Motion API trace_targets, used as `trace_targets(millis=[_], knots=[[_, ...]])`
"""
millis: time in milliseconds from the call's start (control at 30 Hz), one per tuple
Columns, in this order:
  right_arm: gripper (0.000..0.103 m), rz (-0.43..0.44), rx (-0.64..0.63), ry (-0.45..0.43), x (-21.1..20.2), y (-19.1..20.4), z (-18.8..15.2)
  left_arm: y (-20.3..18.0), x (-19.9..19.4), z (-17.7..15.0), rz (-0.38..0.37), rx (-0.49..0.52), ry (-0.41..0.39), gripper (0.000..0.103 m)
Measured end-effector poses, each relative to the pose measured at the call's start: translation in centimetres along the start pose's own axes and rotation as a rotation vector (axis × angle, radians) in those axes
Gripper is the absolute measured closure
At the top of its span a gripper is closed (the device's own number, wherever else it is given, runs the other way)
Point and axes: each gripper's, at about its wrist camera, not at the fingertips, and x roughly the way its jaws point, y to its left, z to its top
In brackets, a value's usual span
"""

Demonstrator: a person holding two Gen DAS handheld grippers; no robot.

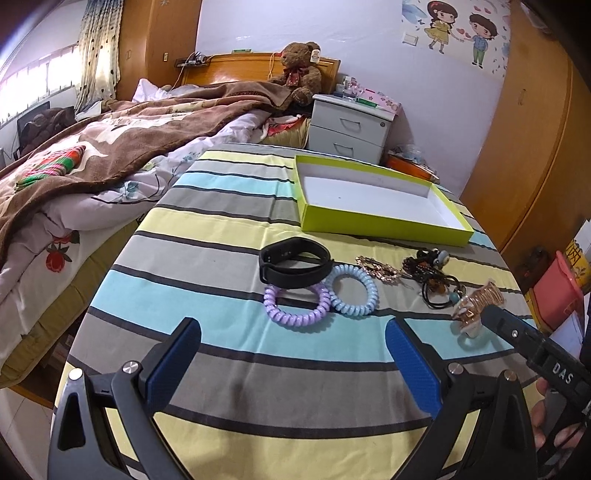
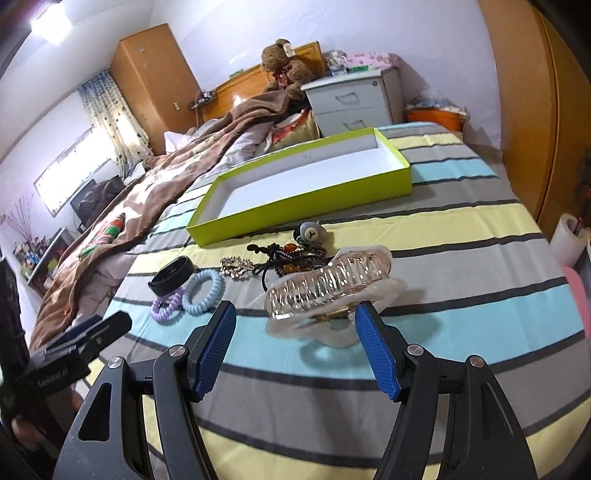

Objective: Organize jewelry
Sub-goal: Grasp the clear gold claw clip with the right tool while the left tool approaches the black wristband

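Daylight from the window (image 1: 26, 88) fills the room evenly; its panes are blown out to white in both views. A ceiling lamp (image 2: 50, 20) flares at the top left corner of the right wrist view. Shadows on the striped table (image 1: 229, 376) are soft and faint. The headboard (image 2: 240, 88) shows a small glare spot. Fisheye bending curves the table's edges and stripes, and dark vignetting rims the corners. Focus is reasonably sharp centrally, softer outward.
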Motion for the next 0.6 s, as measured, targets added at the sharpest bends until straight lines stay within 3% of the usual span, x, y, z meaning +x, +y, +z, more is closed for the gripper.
trace_targets(millis=[267, 400, 600], knots=[[0.036, -0.074, 0.05, 0.005, 1.7, -0.4, 1.5, 0.6, 1.1, 0.4, 0.01, -0.01, 0.024, 0.002], [0.057, -0.151, 0.018, 0.02, 2.6, -0.3, 2.2, 0.8, 1.4, 0.8, 0.004, -0.005, 0.03, 0.002], [0.071, -0.189, -0.043, 0.014, 2.6, -0.2, 2.1, 0.9, 2.1, 1.1, -0.025, 0.007, 0.066, 0.002]])
